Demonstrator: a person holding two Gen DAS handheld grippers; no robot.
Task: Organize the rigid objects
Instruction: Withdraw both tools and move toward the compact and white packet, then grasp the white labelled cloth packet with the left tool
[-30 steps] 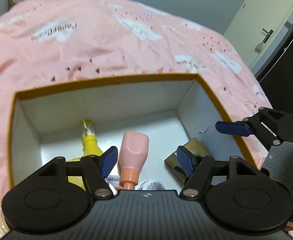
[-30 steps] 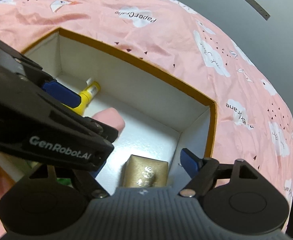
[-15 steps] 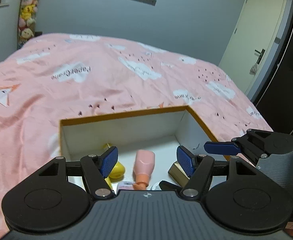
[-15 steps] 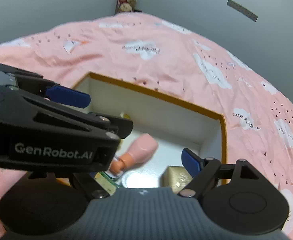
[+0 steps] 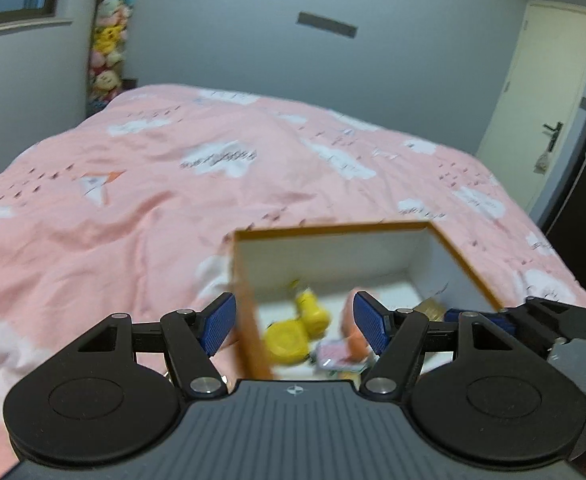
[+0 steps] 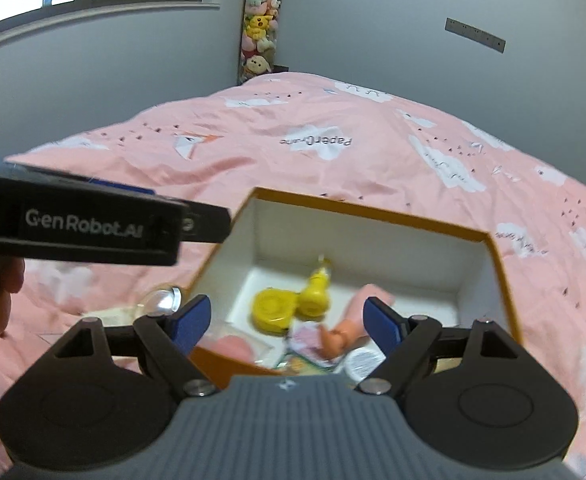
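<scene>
Left wrist view first: the left gripper hung with its blue pads spread wide and nothing between them, poised above the near left corner of the box. One pad sat outside the box wall, the other over the inside. The picture was blurred, so fine detail was hard to call.

Over to the right wrist view, and the right gripper was likewise wide apart and empty, held above the near edge of the same box.

And what was in there? A yellow bottle lay on the white floor, touching a round yellow container. Beside them lay a pink bottle with an orange neck, some flat packets and a white round lid near the front wall. The left view just caught a gold box in the right-hand corner.

Outside the box, on the pink bedspread just beside its left wall, a clear jar with a silver cap waited, along with what looked like a clear packet, too blurred to be sure.

So, by my reading, most of the sorting was done: several things were already boxed. Left to do, likely, were those loose pieces by the wall, with both grippers free to fetch them.
</scene>
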